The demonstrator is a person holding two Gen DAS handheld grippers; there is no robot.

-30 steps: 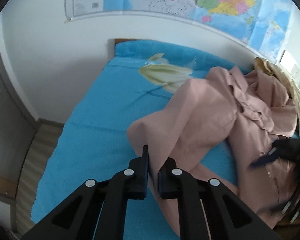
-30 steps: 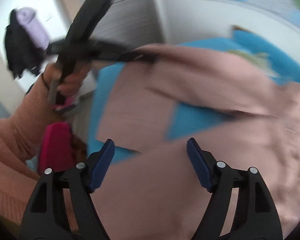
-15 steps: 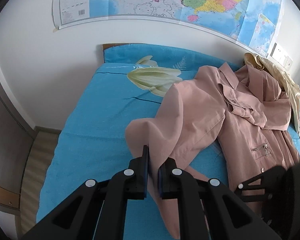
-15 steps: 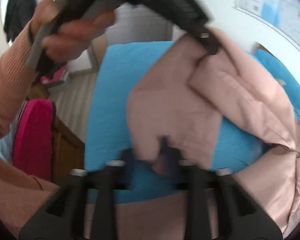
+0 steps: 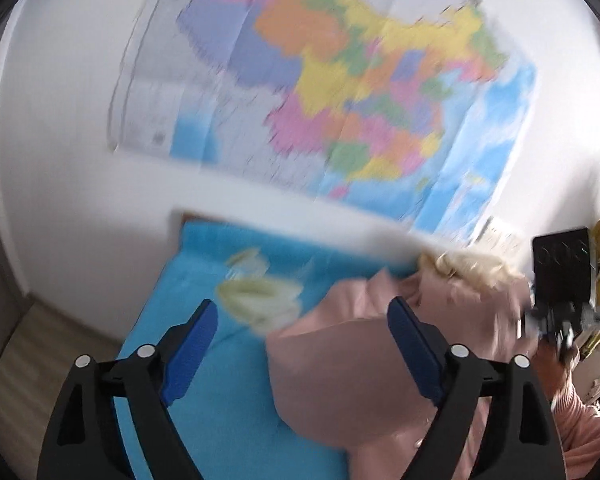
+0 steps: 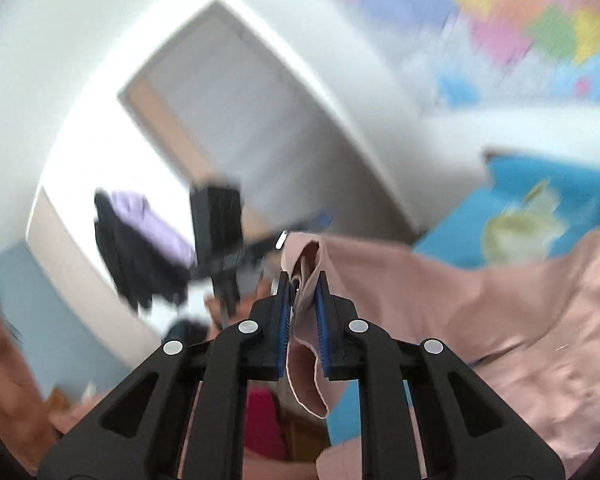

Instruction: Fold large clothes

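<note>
Garment: a pink coat point(image 5: 340, 360) lay spread on the blue bedsheet point(image 5: 204, 408).
Right gripper point(image 6: 302, 300): clenched on a bunched coat edge, lifted above the bed.
Left gripper point(image 5: 300, 344): jaws wide apart, holding nothing, above the coat.
Technique: probably grip a matching edge, keeping the fabric taut and layers aligned.

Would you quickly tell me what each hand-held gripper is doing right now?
Left hand-held gripper: open, holding nothing.
Right hand-held gripper: closed on the pink garment.
</note>
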